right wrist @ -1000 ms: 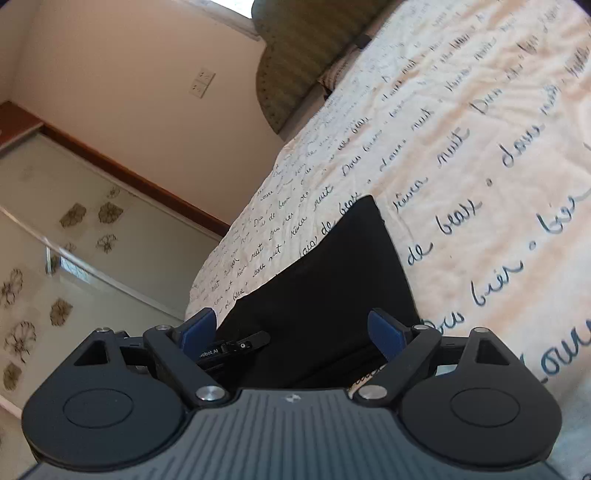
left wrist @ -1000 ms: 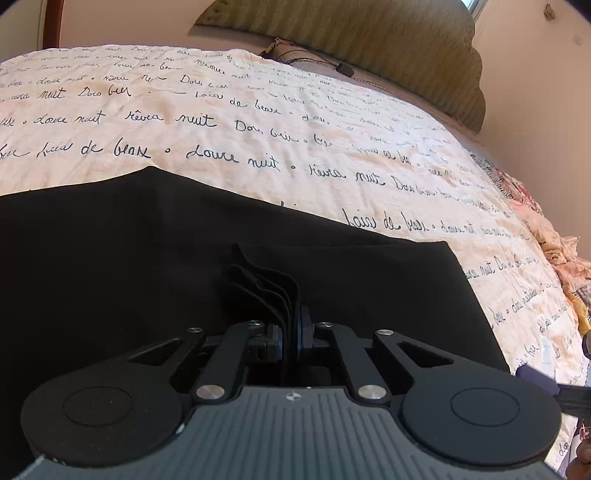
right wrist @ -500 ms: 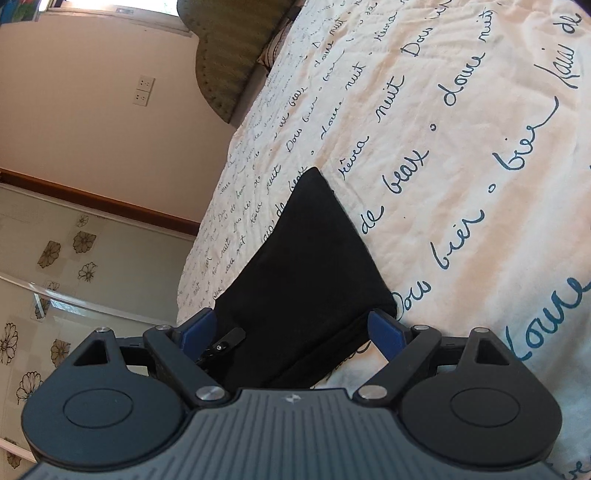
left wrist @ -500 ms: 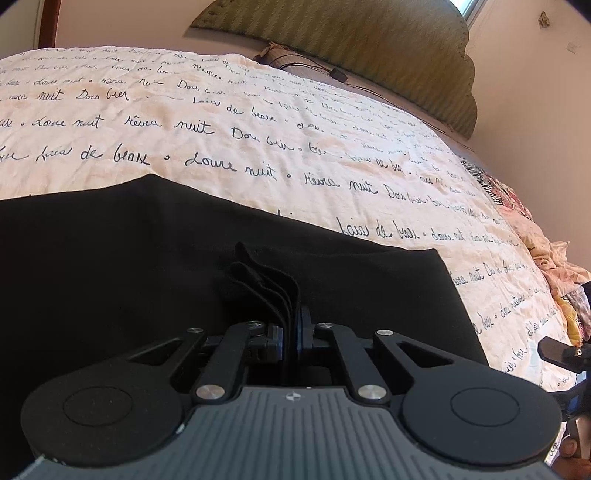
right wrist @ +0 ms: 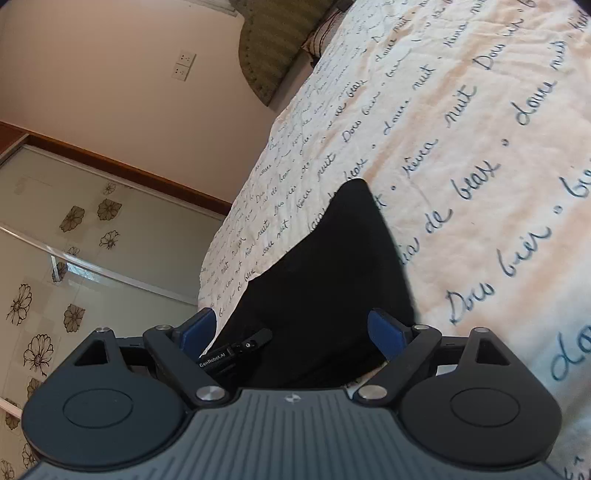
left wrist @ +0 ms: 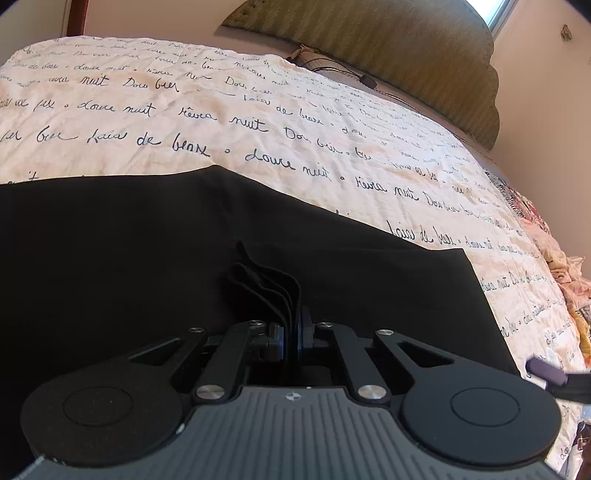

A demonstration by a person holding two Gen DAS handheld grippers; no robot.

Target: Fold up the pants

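Several layers of the pants (left wrist: 147, 258) sit clamped in your left gripper (left wrist: 293, 332); your right gripper (right wrist: 291, 328), fingers apart, must take the other corner to fold.

Daylit, evenly bright; source a bright overexposed window corner (left wrist: 496, 14), upper right of left view. Strong fisheye bending with dark vignetted corners. Flat black fabric pants (left wrist: 155, 258) lack detail; soft shadows only.

black fabric pants (left wrist: 147, 258) | folded flat, spread ahead of left tool | layered edge bunched upright between its closed fingers
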